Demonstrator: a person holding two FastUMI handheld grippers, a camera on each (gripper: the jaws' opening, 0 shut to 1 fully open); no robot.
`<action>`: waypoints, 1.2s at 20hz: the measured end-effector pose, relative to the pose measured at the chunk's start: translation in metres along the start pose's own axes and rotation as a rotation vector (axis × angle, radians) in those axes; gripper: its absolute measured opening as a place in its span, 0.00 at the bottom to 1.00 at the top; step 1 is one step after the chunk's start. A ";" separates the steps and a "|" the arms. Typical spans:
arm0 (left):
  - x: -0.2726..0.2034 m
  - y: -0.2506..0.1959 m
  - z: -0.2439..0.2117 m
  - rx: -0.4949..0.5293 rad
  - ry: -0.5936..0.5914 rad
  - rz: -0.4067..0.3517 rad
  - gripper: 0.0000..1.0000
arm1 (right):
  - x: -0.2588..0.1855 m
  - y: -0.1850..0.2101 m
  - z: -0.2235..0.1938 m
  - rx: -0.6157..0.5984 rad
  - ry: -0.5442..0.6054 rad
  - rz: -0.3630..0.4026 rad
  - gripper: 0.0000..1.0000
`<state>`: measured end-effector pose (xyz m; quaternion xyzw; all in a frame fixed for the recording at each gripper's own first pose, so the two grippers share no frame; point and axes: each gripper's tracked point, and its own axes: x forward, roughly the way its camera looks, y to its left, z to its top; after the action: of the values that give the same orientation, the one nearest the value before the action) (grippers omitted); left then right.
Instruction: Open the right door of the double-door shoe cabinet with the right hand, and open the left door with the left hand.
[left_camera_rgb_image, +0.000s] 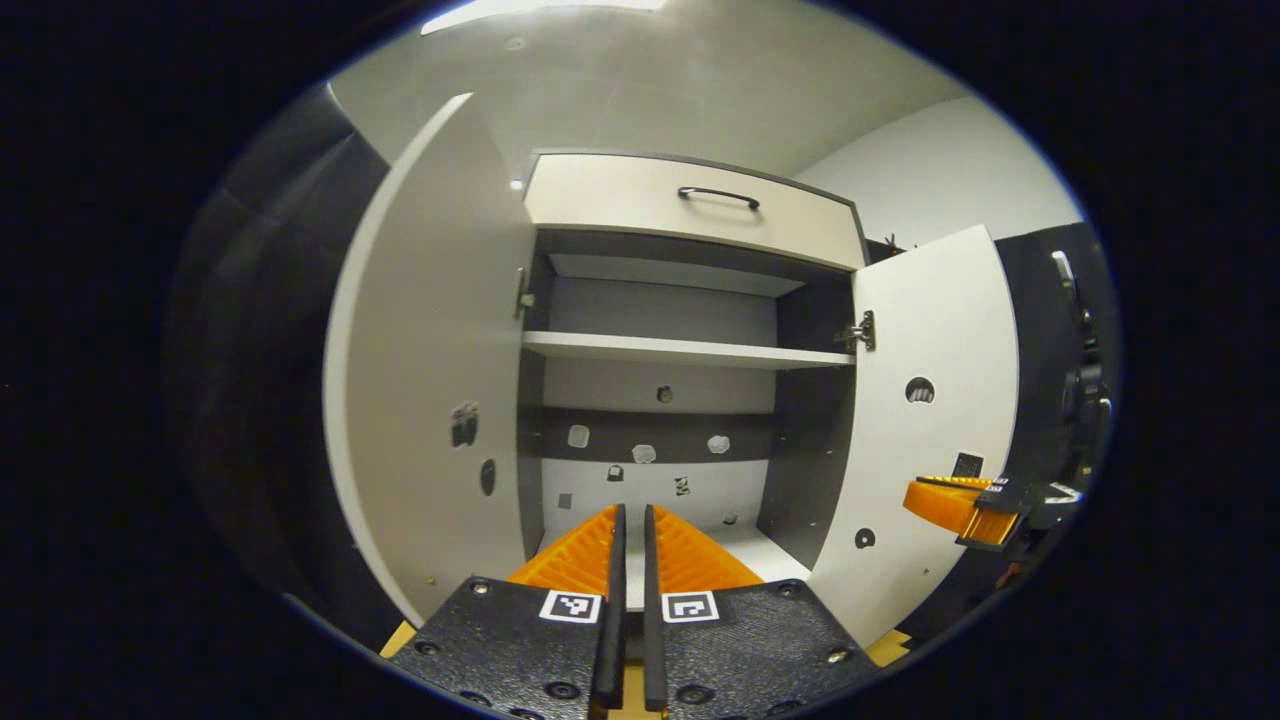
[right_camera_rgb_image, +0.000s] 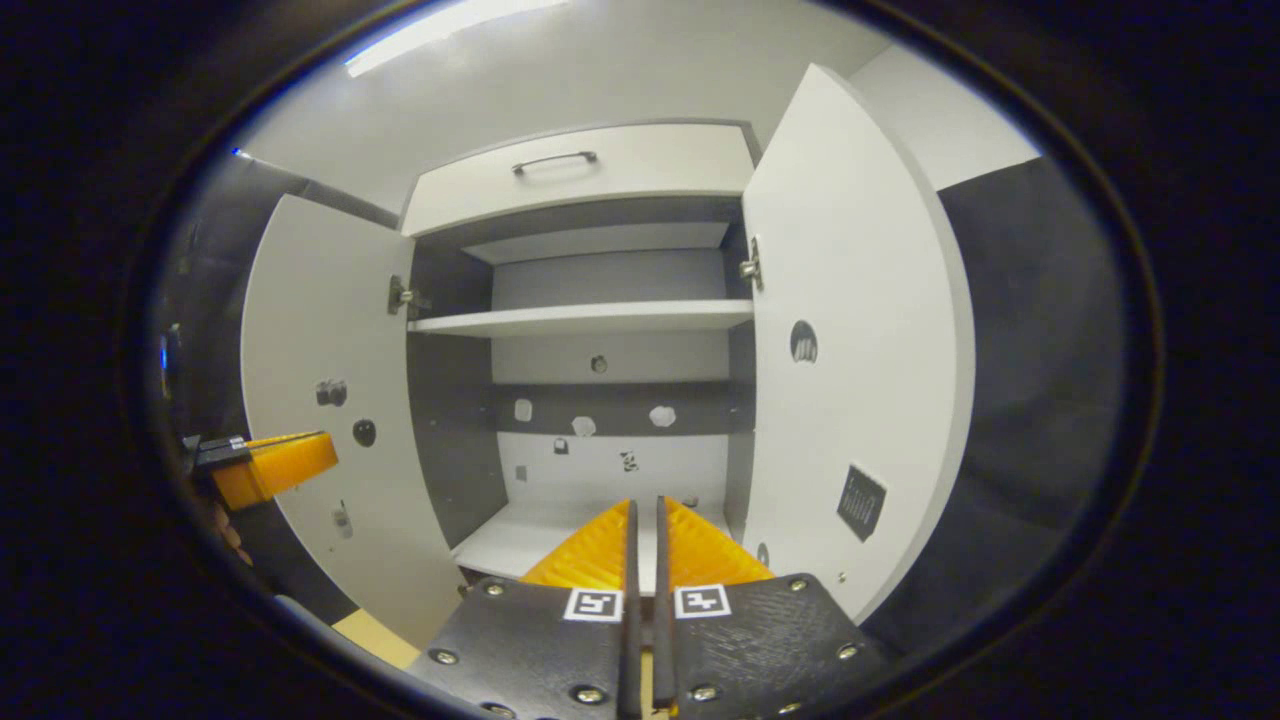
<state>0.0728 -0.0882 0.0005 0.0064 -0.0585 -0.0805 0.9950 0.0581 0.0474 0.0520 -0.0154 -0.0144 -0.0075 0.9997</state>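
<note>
Shoe cabinet (left_camera_rgb_image: 690, 300): both doors stand swung wide; the interior, one shelf (left_camera_rgb_image: 680, 350) and the floor panel are exposed. A drawer with a dark handle (left_camera_rgb_image: 718, 195) sits across the top.
Left door (left_camera_rgb_image: 430, 370): opened out past the cabinet's left side edge, inner face toward the camera.
Right door (right_camera_rgb_image: 850, 340): opened out past the right side edge, hinge (right_camera_rgb_image: 750, 268) visible at its inner edge.
Left gripper (left_camera_rgb_image: 630, 530): fingers nearly together with a thin gap, holding nothing, centred in front of the cabinet opening, clear of both doors.
Right gripper (right_camera_rgb_image: 645, 525): same state, fingers almost touching, nothing held, also pointing into the opening.
Step in hand (judgement): task looks essentially complete; what remains is backing off cleanly.
How to do it well: pull each gripper straight back along its own axis, with no sideways sweep.
Edges: the free vertical edges of both doors flank the grippers; in the left gripper view the right gripper sits near the right door's lower edge.
Open room: the middle lane in front of the opening looks free.
</note>
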 end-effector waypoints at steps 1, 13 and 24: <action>0.003 -0.008 0.003 -0.005 -0.006 -0.028 0.12 | 0.001 -0.001 0.009 0.008 -0.019 -0.010 0.06; 0.016 -0.042 0.012 -0.051 -0.031 -0.093 0.98 | 0.002 -0.003 0.037 0.067 -0.065 0.002 0.94; 0.019 -0.034 0.006 -0.067 -0.010 -0.083 0.93 | 0.013 0.009 0.027 0.067 -0.033 0.014 0.94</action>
<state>0.0849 -0.1245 0.0082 -0.0250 -0.0605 -0.1235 0.9902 0.0702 0.0572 0.0787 0.0179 -0.0310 0.0004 0.9994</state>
